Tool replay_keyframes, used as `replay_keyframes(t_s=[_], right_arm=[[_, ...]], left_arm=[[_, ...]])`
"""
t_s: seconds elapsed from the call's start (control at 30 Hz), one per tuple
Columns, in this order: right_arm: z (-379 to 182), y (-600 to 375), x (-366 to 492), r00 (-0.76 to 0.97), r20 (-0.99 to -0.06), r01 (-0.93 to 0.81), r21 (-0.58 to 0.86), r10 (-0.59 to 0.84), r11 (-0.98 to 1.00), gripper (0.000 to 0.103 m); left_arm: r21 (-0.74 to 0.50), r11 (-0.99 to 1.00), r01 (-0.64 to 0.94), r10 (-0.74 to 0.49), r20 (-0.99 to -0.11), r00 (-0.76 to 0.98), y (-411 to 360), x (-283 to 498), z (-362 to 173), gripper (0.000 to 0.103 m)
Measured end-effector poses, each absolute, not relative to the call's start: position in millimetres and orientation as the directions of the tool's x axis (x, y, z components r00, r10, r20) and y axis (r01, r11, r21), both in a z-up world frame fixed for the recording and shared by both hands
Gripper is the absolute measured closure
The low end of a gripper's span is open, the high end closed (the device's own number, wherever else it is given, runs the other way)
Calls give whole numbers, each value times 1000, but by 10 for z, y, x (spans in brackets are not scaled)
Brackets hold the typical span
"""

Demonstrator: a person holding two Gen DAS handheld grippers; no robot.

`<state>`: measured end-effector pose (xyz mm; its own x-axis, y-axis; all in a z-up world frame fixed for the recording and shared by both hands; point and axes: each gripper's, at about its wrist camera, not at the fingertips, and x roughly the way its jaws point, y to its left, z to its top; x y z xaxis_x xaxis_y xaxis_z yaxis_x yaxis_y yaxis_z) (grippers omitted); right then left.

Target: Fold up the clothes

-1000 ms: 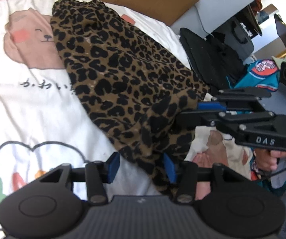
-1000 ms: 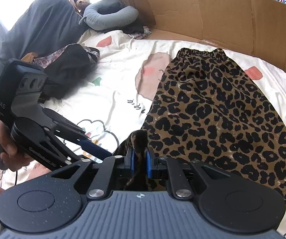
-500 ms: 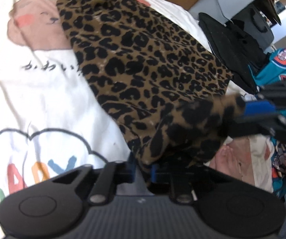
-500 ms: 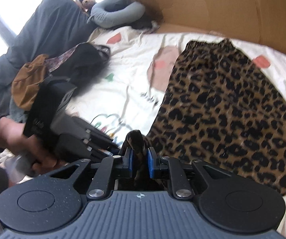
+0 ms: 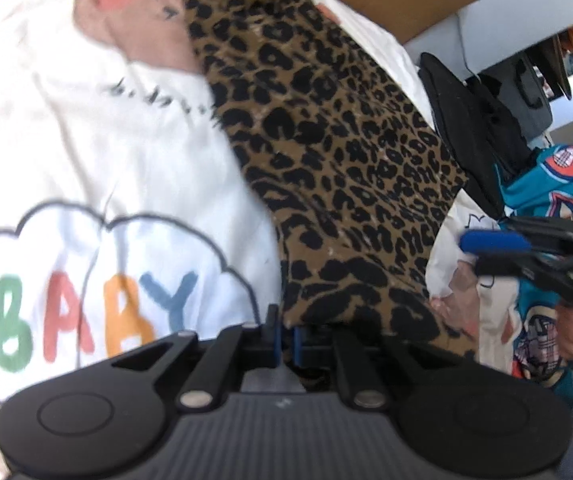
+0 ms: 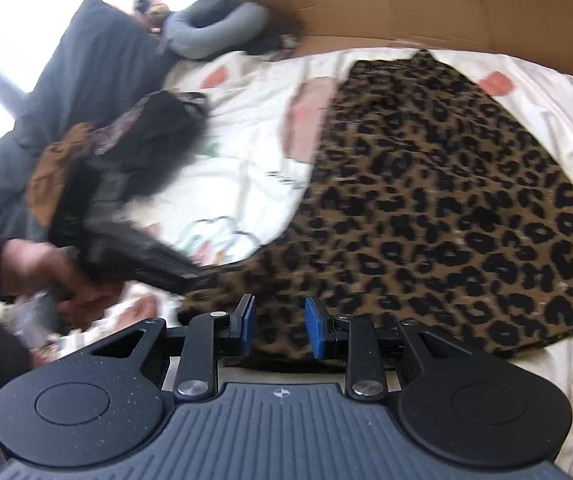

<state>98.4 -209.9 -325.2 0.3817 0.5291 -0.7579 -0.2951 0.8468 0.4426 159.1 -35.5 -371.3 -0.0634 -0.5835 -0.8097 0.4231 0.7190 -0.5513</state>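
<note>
A leopard-print skirt (image 5: 326, 140) lies spread on a white printed bedsheet (image 5: 106, 160), its waistband at the far end. My left gripper (image 5: 285, 336) is shut on the near hem corner, and cloth drapes over its right finger. In the right wrist view the left gripper (image 6: 194, 280) is a blur at that same corner of the skirt (image 6: 446, 200). My right gripper (image 6: 280, 326) is opening; the hem lies under and between its blue pads, which do not press on it. From the left wrist view the right gripper (image 5: 486, 252) hovers just off the skirt's right edge.
Brown cardboard (image 6: 406, 4) stands behind the bed. A grey pillow (image 6: 86, 80), a neck pillow (image 6: 214, 28) and a heap of dark clothes (image 6: 158, 140) lie on the left. Black garments (image 5: 470, 128) and a teal bag (image 5: 546, 192) sit past the bed's right edge.
My left gripper closed on the skirt's hem corner and dropped lower. My right gripper let go of the bunched cloth it was pinching and opened; the hem now lies flat beneath it.
</note>
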Motion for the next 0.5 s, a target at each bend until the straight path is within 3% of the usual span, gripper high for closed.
replay_keyframes(t_s=[0.33,0.5], right_arm=[[-3780,-2382,1228,403,-882,-111,218,244,970,72],[-3844,-2504,1255,422,-883,-61,201,208,978,73]], left_arm=[[-546,729,412,-561,-822,-97,-134,1646,-3702,99],[-524,732,436,-546,-833,-85,29,1712,-3526,99]])
